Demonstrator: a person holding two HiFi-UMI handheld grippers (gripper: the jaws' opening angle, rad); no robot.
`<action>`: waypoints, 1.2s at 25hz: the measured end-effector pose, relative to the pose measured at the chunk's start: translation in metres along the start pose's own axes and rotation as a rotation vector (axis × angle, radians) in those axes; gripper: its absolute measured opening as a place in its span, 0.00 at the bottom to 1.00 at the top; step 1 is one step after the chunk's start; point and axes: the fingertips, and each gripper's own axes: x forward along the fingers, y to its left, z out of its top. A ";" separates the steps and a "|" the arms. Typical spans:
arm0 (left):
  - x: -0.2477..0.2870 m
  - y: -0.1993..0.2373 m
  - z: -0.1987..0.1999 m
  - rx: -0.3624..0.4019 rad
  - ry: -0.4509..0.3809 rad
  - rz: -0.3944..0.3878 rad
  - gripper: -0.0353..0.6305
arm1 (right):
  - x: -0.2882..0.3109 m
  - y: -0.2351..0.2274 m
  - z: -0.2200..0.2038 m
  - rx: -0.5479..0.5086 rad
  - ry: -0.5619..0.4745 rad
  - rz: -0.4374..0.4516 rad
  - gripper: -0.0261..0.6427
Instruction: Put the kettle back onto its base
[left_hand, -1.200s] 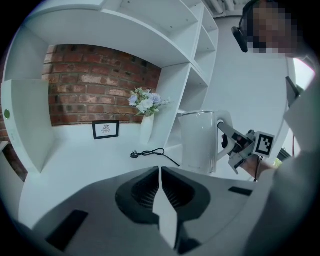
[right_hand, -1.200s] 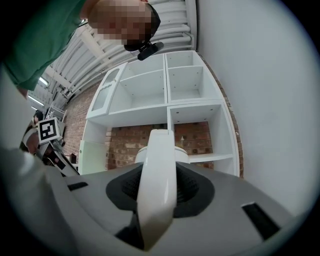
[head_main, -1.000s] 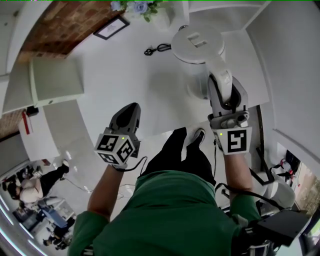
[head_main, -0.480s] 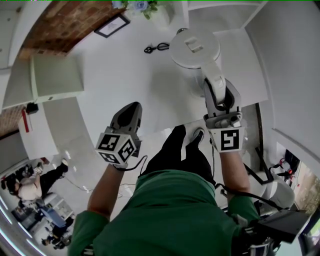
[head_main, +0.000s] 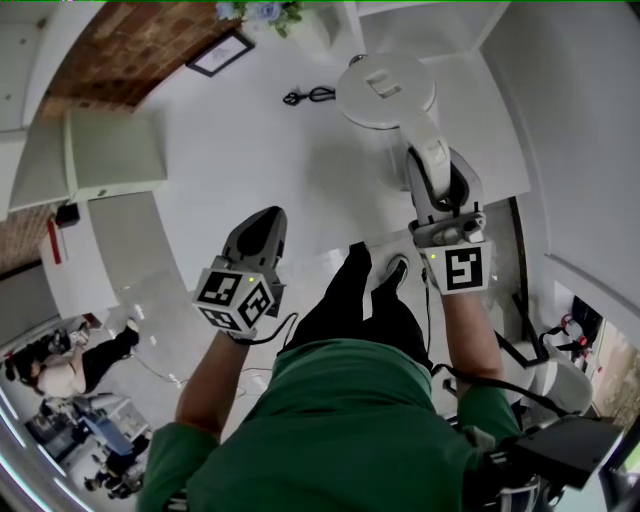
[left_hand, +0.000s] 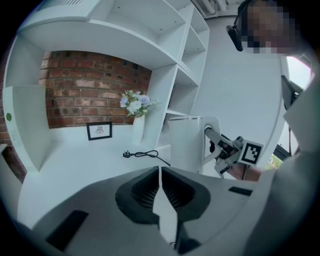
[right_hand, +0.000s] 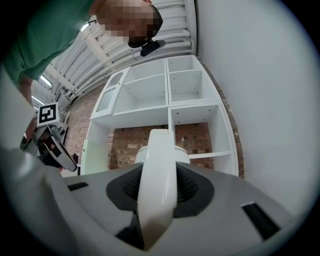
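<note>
Masking right gripper (right_hand: 158, 200) fingers (right_hand: 196, 189) — kettle handle (right_hand: 159, 160)

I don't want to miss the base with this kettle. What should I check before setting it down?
1. Grip of right tool on handle: ok.
2. Is the kettle upright: ok.
3. Is the base in sight below it: cannot tell.
4. Is the left tool shut, empty and away from the kettle: ok.
5. Is the cord clear of the landing spot: cannot tell.
</note>
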 end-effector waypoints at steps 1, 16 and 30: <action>-0.001 0.003 -0.002 -0.002 0.002 0.005 0.09 | 0.000 -0.001 0.000 0.003 0.001 -0.001 0.23; -0.021 0.008 -0.016 -0.015 0.009 0.033 0.09 | 0.002 -0.001 0.003 -0.026 -0.015 -0.006 0.23; -0.016 -0.019 -0.026 -0.004 0.023 -0.008 0.09 | -0.036 0.001 -0.020 0.014 0.035 -0.049 0.23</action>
